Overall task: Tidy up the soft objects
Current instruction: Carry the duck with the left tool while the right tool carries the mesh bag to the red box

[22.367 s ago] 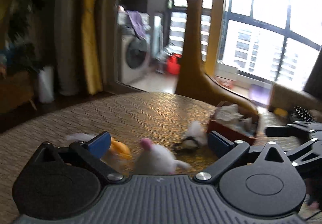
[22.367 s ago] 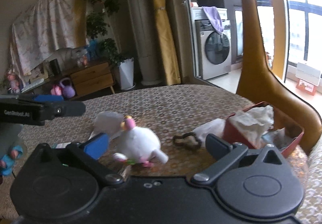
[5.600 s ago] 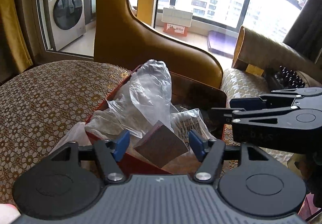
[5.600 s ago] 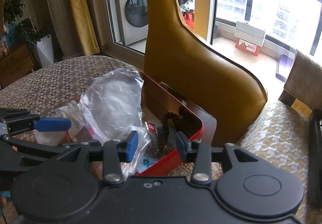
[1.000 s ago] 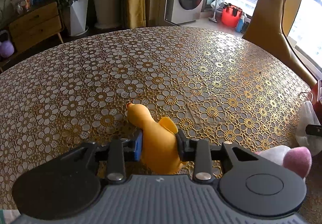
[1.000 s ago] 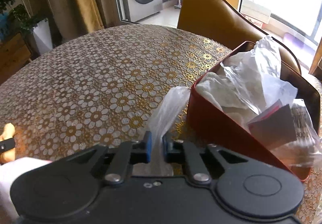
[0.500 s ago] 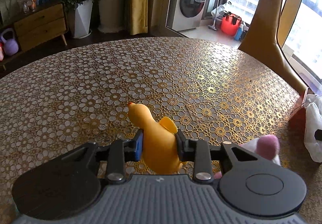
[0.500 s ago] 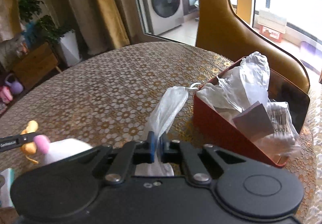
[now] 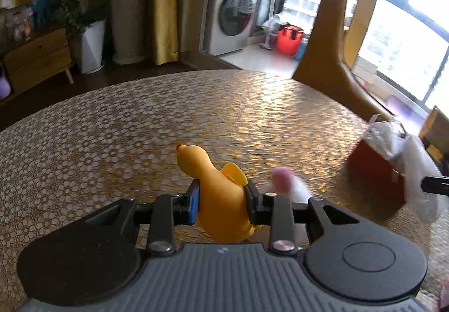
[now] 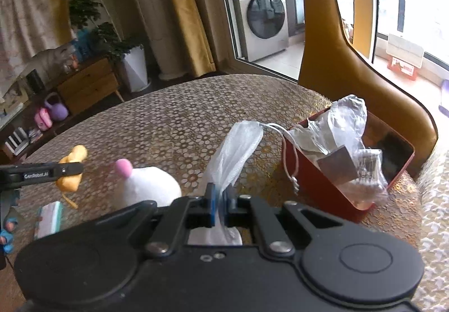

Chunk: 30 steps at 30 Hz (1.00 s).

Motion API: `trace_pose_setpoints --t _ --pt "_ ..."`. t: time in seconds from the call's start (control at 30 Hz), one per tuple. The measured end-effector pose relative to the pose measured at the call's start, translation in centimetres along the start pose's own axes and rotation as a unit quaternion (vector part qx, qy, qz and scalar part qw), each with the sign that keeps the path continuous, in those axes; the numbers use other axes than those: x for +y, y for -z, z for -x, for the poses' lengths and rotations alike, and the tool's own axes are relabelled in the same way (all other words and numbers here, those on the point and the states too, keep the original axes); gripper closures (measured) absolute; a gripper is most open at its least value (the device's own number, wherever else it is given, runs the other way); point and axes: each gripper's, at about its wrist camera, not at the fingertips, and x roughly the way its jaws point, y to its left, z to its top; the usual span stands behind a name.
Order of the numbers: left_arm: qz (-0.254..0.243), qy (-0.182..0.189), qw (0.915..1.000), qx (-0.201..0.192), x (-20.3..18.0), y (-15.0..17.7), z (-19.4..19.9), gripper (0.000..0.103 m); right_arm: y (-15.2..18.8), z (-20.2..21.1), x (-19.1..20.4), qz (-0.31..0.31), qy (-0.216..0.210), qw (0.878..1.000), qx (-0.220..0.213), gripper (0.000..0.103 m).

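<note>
The left claw [image 9: 222, 198] is gripping the duck [image 9: 217, 194] by its body, both pads pressing its sides, the head sticking out ahead of the fingers, above the table [image 9: 112, 126]. The right claw [image 10: 220, 206] is pinching a white bag [image 10: 234, 156] with its jaws almost together; the bag is rising out past the fingertips and a white cord is trailing from it toward the red box [image 10: 322, 188]. The box is sitting just ahead and to the right, stuffed with crumpled plastic. A white plush [image 10: 150, 184] with a pink knob is lying on the table between the two claws.
</note>
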Motion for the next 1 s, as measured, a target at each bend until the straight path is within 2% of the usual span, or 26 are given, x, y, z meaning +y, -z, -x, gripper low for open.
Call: trace_pose_setpoints --t 0.2,0.4,0.67,1.0 --pt "-0.031 0.045 0.9984 -0.012 -4.2 0.1 3.0 0.071 0.7 3.0 -0.3 0.018 -0.010 1.000 -0.009 0.099" --pt "-0.068 0.092 0.9932 -0.018 -9.7 0.3 4.7 0.071 1.2 4.9 -1.6 0.017 -0.013 1.000 -0.015 0.099" --pt "-0.106 0.135 0.9850 -0.013 -16.1 0.3 4.0 0.071 1.2 6.2 -5.7 -0.007 0.004 1.000 -0.025 0.099" --pt "-0.136 0.164 0.9770 0.003 -24.0 0.4 1.1 0.071 0.6 6.4 -12.1 -0.039 0.030 0.998 -0.030 0.099"
